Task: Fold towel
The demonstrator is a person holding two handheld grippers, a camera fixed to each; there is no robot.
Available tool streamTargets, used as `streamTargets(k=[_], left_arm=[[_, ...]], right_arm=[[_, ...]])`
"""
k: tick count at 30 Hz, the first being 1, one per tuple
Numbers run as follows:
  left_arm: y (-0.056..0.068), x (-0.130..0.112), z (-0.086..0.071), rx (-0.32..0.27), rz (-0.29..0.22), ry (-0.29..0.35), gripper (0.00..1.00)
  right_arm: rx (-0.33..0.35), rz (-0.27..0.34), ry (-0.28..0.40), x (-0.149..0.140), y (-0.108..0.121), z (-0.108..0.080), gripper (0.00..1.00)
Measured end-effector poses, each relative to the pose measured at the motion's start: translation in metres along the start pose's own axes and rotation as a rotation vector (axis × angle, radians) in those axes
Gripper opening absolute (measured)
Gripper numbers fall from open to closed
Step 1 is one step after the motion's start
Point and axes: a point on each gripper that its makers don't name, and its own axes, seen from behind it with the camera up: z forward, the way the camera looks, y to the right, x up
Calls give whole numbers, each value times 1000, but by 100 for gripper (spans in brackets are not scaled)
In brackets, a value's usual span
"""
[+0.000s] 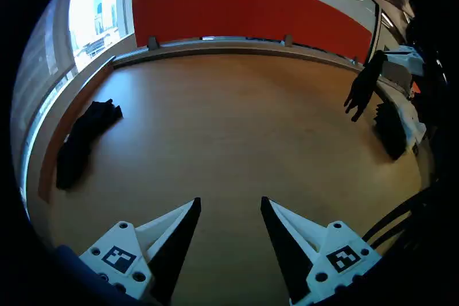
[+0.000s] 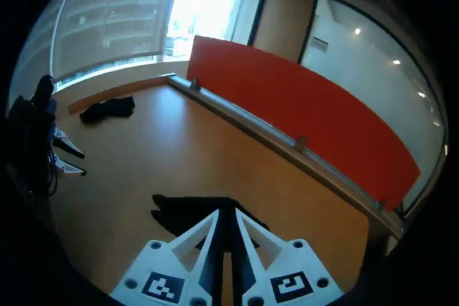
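My right gripper [image 2: 227,214] is shut on a black towel [image 2: 178,214], whose dark cloth spreads out under and to the left of the fingertips. In the left gripper view the same towel [image 1: 362,89] hangs in the air at the right, above the wooden table [image 1: 241,128], from the right gripper [image 1: 404,59]. My left gripper [image 1: 229,202] stands open low over the table's near side with nothing between its fingers. It also appears at the far left as the left gripper [image 2: 67,159], held by a person.
Another black cloth [image 1: 83,136] lies crumpled at the table's left edge, the same cloth [image 2: 108,109] by the window. A dark stack of cloths [image 1: 391,129] sits at the right edge. A red partition [image 1: 252,10] runs along the far side.
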Motion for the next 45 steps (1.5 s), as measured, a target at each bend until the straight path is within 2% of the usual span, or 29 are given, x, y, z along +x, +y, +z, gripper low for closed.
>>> streamTargets(k=[11, 27, 33, 39, 45], left_arm=[[7, 5, 4, 2, 7, -6, 77], [13, 7, 8, 12, 16, -19, 77], [17, 9, 10, 13, 20, -21, 77], [23, 12, 11, 9, 31, -23, 77], [27, 14, 13, 4, 37, -23, 77]], right_arm=[[-53, 42, -25, -26, 53, -13, 5], [-158, 64, -80, -63, 141, -35, 5], [-185, 55, -106, -76, 168, -45, 5], [-205, 61, -122, -86, 183, -53, 5], [-214, 77, -122, -93, 186, -60, 5]])
